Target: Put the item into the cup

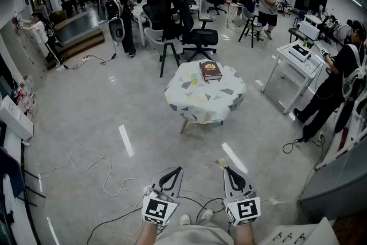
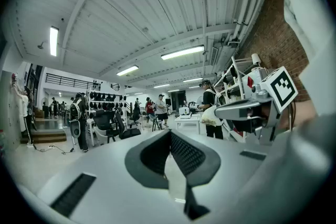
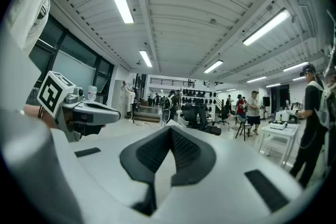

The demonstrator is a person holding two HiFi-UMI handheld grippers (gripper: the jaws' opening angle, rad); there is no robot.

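Grey open floor (image 1: 103, 123) — cup (image 1: 194, 79) on table (image 1: 202, 104)

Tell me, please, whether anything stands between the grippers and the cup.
Nothing visible does: only floor with loose cables separates the left gripper and right gripper from the table, where the cup stands.

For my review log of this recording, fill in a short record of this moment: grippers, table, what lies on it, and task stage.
left gripper: shut, empty, held low by the person's body
right gripper: shut, empty, held low
table: ahead across the floor, under a patterned cloth, well apart from both grippers
cup: on the table, just left of the book
book: flat on the table's far side
item: cannot tell which thing is meant
stage: not begun, nothing in the cup that can be seen
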